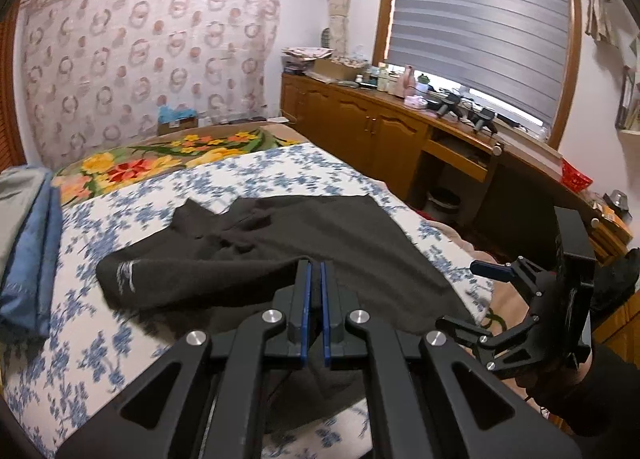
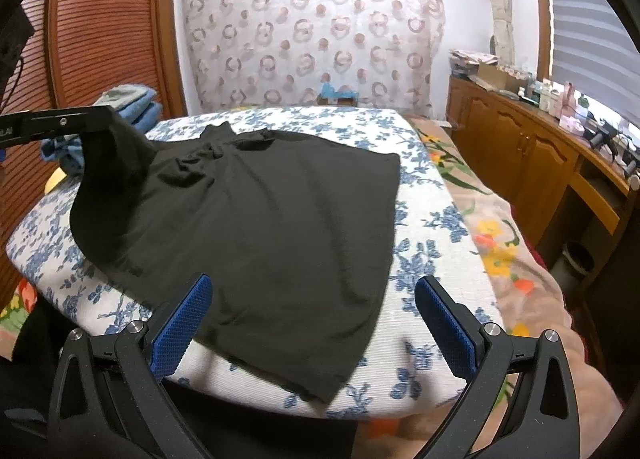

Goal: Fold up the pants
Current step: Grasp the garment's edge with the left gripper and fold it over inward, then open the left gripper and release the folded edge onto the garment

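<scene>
On a bed covered by a white pad printed with blue flowers [image 2: 432, 219], your pair of dark charcoal knit pants [image 2: 272, 215] lies spread across the middle, one edge lifted off the surface at the left.

At the far left of the bed, a stack of folded blue and grey-green cloth [image 1: 28, 243] rests beside the pants without touching them.

Your left gripper [image 1: 316, 271], black with blue pads, has its jaws pressed together on a fold of the pants; in the right wrist view the same gripper [image 2: 108, 113] holds that corner up so the fabric drapes down in a curve to the pad.

Your right gripper [image 2: 314, 319] hovers over the near hem with its jaws wide apart, the blue ridged pads [image 2: 448, 327] straddling the hem and gripping nothing; the left wrist view shows it [image 1: 470, 299] at the bed's right edge, fingers spread.

Further right, a floral blanket in yellow, orange and green [image 2: 492, 243] lies under the pad, and a wooden cabinet run [image 1: 360, 127] lines the wall below a window with a grey striped blind [image 1: 480, 15].
</scene>
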A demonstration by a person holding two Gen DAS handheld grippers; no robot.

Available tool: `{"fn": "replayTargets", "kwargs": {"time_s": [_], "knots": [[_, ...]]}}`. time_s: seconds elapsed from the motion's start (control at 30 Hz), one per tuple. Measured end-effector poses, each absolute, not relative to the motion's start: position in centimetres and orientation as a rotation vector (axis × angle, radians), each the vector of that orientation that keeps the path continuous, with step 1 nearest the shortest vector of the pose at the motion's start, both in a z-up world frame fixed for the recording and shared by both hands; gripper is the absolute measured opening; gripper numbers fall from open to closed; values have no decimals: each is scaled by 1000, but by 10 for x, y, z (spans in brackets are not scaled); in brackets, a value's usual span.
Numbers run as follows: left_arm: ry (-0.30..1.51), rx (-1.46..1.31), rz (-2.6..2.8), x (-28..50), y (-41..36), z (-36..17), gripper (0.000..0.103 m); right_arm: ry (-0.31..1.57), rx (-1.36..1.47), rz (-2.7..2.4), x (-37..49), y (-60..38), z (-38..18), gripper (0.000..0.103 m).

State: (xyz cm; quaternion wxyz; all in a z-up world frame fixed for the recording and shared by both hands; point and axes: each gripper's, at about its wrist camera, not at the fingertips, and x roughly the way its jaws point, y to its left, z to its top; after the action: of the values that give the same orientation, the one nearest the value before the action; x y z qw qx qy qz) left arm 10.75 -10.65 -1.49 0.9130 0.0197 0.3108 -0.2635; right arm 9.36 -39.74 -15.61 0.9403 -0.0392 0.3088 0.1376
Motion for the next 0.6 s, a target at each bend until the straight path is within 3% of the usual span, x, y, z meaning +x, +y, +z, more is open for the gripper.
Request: {"fn": "replayTargets", "kwargs": {"time_s": [0.23,0.33,0.43,0.6], "knots": [[676,71,-555,110,-126,-20,1,620,-57,271,89,-411,-153,103],[701,74,-523,109,-123,-26,6,619,-54,269,89,-412,-154,103],[698,88,-491,103,-116,-28,15,620,-53,269,89,-413,-154,103],[653,83,-458,95,-95,-22,47,621,-49,273,88,-414,-154,103]]}}
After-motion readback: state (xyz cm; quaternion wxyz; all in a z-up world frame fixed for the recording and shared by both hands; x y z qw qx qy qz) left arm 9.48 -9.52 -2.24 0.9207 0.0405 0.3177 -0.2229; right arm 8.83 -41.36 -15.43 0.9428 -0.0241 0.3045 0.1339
